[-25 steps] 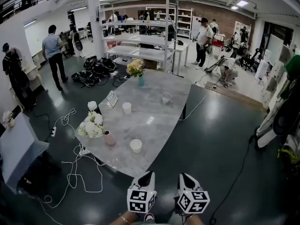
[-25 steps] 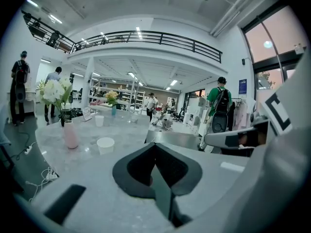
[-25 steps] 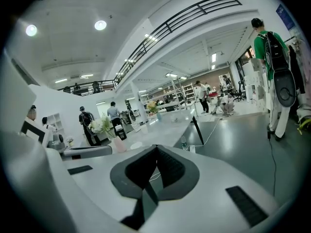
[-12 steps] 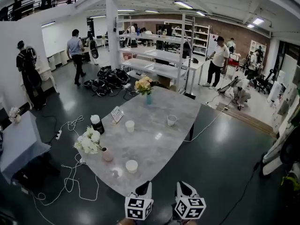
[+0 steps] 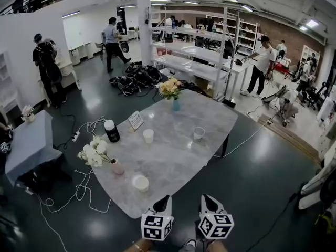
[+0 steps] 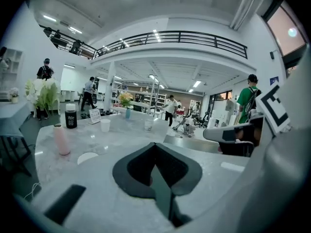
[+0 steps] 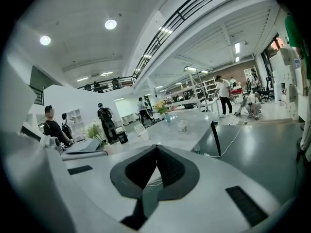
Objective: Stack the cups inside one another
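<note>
Three cups stand apart on the grey marble table. A low white cup is nearest, a taller white cup sits further back, and a clear cup is at the right. My left gripper and right gripper are side by side below the table's near end, both shut and empty, well short of any cup. The left gripper view looks past the left gripper to the low cup, the white cup and the clear cup. Beyond the right gripper stands the clear cup.
On the table's left side are a pink vase with white flowers, a black bottle and a small sign. A blue vase of flowers stands at the far end. Cables lie on the floor to the left. People stand further off.
The table and its cups have drifted lower and leftward in the head view, with the nearest cup now closer to both grippers. The grippers stay shut, side by side.
</note>
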Available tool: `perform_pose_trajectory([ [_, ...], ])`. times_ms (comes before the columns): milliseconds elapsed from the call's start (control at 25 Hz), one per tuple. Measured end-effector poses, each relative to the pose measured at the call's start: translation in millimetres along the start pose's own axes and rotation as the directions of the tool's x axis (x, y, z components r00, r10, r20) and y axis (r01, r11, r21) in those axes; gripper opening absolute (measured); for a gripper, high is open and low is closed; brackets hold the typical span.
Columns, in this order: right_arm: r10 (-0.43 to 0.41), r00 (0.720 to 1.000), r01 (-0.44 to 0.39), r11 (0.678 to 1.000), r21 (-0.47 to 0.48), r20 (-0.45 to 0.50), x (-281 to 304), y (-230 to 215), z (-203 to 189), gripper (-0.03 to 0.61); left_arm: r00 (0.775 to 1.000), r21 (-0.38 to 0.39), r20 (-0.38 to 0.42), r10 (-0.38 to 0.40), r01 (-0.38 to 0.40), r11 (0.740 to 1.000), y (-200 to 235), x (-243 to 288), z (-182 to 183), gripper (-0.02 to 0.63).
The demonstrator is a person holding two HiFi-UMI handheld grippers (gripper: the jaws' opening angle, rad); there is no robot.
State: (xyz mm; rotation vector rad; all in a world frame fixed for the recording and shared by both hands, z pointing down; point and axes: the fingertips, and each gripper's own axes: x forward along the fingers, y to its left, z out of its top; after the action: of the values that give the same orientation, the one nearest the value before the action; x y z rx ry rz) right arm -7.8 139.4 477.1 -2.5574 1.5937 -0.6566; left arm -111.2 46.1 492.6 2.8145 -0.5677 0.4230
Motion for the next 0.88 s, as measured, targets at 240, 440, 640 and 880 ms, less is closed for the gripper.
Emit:
perform_pose_trajectory([
  [240, 0.050, 0.999, -0.050, 0.999, -0.008, -0.022, 15.5, -30.3, 17.7, 0.006, 0.997, -0.021, 0.001, 0.074, -0.074, 0.997, -10.5, 24.4, 12.2, -0.005],
  [440, 0.097, 0.995, -0.098, 0.995, -0.025, -0.030, 22.4, -59.3, 31.9, 0.006, 0.992, -0.028, 0.011, 0.124, -0.124, 0.992, -32.5, 41.6, 17.3, -0.004],
  [640, 0.150, 0.987, -0.151, 0.989, -0.014, -0.050, 30.7, -86.0, 36.6, 0.006, 0.984, -0.045, 0.007, 0.178, -0.177, 0.983, -49.4, 61.1, 13.3, -0.004],
  [880, 0.184, 0.980, -0.185, 0.983, -0.001, -0.070, 43.4, -115.6, 44.3, 0.006, 0.980, -0.026, -0.015, 0.197, -0.198, 0.980, -72.3, 80.4, 15.3, -0.003],
])
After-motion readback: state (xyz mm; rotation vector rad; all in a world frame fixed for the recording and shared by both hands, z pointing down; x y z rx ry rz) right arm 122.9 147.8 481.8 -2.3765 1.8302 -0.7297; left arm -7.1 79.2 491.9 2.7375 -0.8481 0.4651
